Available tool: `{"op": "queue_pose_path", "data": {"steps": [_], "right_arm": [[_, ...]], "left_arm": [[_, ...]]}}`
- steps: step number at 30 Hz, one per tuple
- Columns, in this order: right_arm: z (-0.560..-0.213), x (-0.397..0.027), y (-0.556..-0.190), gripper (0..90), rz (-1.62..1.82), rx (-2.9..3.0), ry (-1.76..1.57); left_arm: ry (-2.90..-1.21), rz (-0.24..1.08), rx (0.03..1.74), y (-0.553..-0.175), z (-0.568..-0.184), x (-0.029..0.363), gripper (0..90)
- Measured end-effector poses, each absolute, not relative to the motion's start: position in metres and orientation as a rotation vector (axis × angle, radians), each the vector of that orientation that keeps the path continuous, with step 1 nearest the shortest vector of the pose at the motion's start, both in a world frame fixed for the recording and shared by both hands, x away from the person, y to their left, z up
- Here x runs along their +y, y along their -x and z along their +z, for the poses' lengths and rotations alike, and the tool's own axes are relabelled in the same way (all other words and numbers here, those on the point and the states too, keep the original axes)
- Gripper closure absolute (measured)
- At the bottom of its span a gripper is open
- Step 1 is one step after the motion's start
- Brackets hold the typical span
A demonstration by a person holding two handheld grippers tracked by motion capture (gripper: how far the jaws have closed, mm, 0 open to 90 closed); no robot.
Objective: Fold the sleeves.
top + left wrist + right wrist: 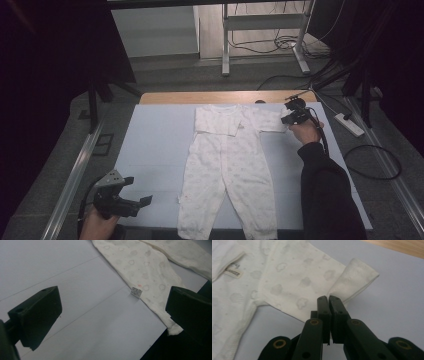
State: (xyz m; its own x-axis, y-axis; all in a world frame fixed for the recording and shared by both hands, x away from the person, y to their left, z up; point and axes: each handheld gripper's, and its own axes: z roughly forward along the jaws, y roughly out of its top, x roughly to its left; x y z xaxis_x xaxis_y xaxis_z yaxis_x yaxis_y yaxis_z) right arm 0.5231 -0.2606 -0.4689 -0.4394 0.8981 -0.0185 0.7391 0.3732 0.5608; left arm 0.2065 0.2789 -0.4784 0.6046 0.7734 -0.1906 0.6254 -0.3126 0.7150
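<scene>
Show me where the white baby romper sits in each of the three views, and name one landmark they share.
High view: romper lies flat mid-table, legs toward the person.
Left gripper view: its leg runs along the upper right.
Right gripper view: its sleeve fills the upper left, cuff pinched in the right gripper.
Shared landmark: the pale blue mat under it.

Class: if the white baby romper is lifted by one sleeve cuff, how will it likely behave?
Probably floppy: where the right claw pinches the sleeve cuff, the cloth already curls and folds. The romper looks thin and lies flat, so it is likely light, draping and trailing rather than lifting whole.
</scene>
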Motion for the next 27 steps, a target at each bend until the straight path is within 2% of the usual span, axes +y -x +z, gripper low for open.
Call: {"op": "queue_pose_path", "data": {"steps": [27], "right_arm": [[-0.458, -0.192, -0.507, 86.6, 0.81, 2.437, -1.2]], "left_arm": [[-2.04, 0.233, 1.098, -0.207, -0.479, 0.279, 0.9]]}}
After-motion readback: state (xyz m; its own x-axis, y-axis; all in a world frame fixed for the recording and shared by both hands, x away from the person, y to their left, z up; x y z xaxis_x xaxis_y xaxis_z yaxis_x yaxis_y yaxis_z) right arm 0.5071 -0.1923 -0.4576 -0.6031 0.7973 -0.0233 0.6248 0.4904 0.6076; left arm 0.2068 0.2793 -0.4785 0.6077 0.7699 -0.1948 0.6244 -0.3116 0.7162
